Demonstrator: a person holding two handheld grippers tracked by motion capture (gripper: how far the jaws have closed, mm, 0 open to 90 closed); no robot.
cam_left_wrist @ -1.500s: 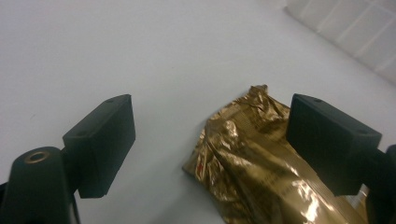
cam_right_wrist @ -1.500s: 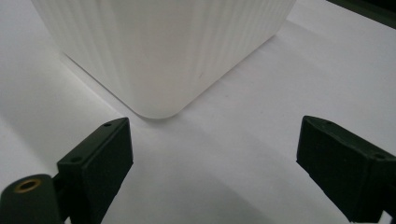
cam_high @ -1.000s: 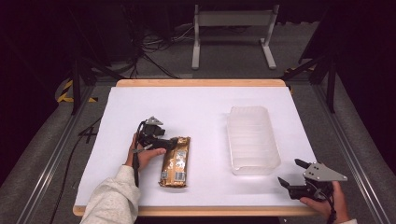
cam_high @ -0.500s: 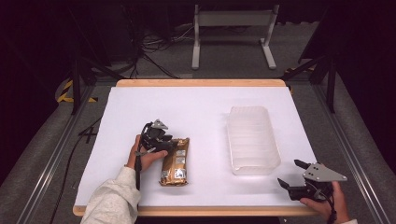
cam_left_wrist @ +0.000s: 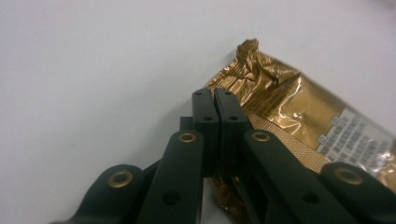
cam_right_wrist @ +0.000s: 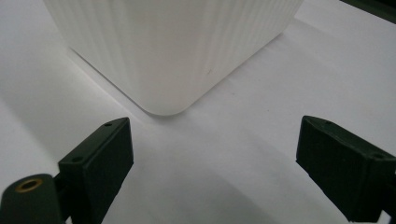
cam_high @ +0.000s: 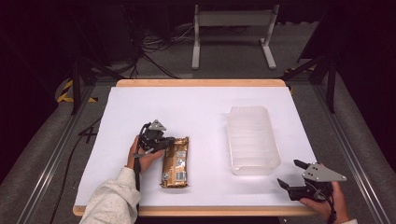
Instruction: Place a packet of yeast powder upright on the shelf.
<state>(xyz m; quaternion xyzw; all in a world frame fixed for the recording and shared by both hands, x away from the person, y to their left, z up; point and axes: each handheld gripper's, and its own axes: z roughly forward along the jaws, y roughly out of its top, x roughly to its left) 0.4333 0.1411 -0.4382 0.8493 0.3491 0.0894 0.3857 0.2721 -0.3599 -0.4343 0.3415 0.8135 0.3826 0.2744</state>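
Observation:
A gold foil packet lies lengthwise on the white table, near the front left. My left gripper is at the packet's far left corner. In the left gripper view its jaws have just been closing. The left gripper now has its pads pressed together on the packet's crimped edge. My right gripper rests at the front right corner of the table, open with nothing between its jaws. In its own view the right gripper faces a corner of the translucent plastic container.
The ribbed translucent container stands right of centre, its long side running front to back. A wooden edge borders the table's far side. Cables and a metal stand lie on the floor beyond.
The left gripper shifted slightly right onto the packet's far corner and its jaws came together there. The right gripper stayed where it was.

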